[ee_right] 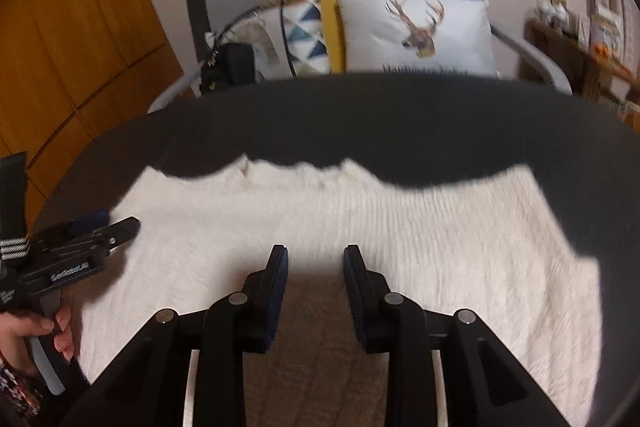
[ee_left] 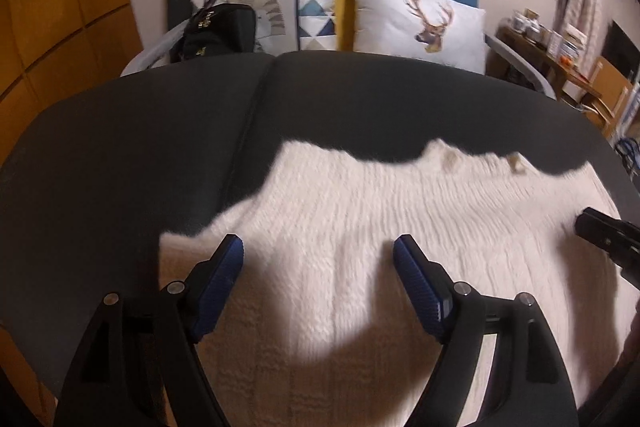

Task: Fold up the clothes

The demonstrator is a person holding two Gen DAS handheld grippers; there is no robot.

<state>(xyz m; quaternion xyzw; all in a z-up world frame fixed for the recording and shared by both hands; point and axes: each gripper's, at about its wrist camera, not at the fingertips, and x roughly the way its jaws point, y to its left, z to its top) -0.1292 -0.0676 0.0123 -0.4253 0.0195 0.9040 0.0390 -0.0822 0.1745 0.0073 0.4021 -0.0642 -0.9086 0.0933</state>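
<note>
- White knit sweater (ee_left: 380, 227) lies flat on dark cushion (ee_left: 132, 147), toward its near edge.
- Soft, light, floppy; prob. stretchy, so pinch hem/edges.
- Left gripper (ee_left: 318, 253) jaws spread wide, empty; right gripper (ee_right: 314, 255) jaws part-spread, empty.

white lettering on the side of the left hand-held gripper (ee_right: 86, 241), right wrist view: reads roughly "genrobot.ai", blurred, not certain. dark line of print along the lower edge of the deer cushion (ee_right: 416, 35): too blurred to read. gold marks on the black bag (ee_left: 218, 33): illegible. no other text legible.
</note>
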